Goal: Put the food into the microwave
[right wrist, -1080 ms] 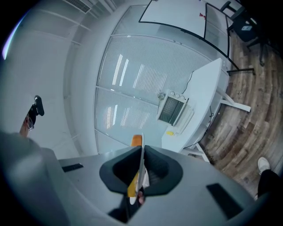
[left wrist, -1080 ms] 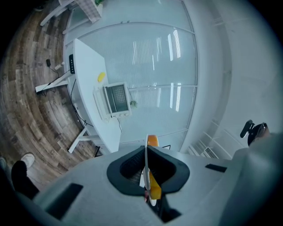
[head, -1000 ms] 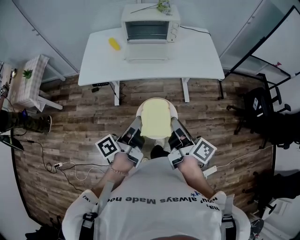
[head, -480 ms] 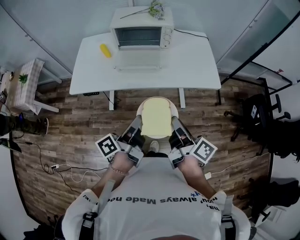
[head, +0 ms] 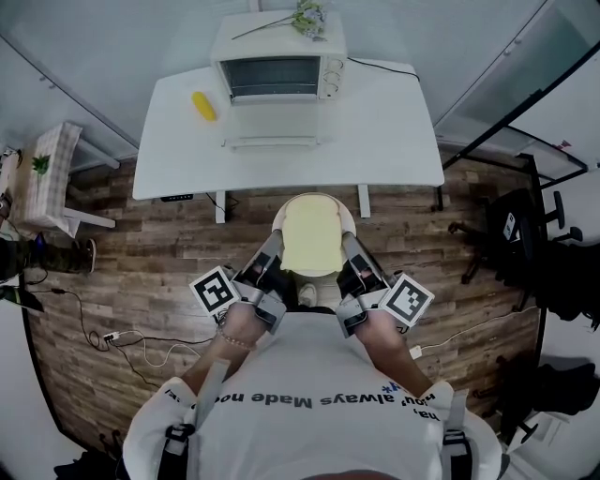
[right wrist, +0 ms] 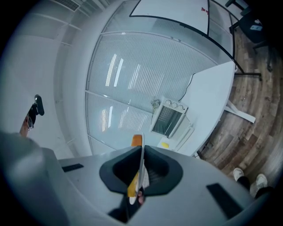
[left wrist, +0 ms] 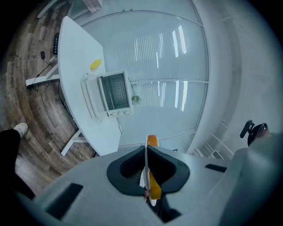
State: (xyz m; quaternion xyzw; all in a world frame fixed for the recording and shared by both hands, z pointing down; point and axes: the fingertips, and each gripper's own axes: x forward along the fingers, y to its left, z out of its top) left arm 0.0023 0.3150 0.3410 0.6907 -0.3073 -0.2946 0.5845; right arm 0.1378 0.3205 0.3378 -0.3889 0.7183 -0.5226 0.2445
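A white plate (head: 292,208) carrying a pale yellow slice of bread (head: 312,236) is held level between both grippers above the wood floor. My left gripper (head: 269,265) is shut on the plate's left rim, and my right gripper (head: 353,264) is shut on its right rim. In the left gripper view the plate (left wrist: 145,164) shows edge-on between the shut jaws of the left gripper (left wrist: 146,159), with the bread's orange crust (left wrist: 152,141) beyond. The right gripper (right wrist: 141,164) pinches the plate (right wrist: 141,161) the same way. The microwave (head: 278,64) stands on the white table (head: 394,122), its door (head: 272,120) folded down open.
A yellow piece of food (head: 202,105) lies on the table left of the microwave. Flowers (head: 306,17) rest on the microwave's top. A small cloth-covered side table (head: 42,178) stands at the left, a black chair (head: 525,234) at the right, and cables (head: 122,333) trail on the floor.
The table and microwave have drawn nearer in the head view as the person walks toward them. Both grippers keep the plate in the same hold.
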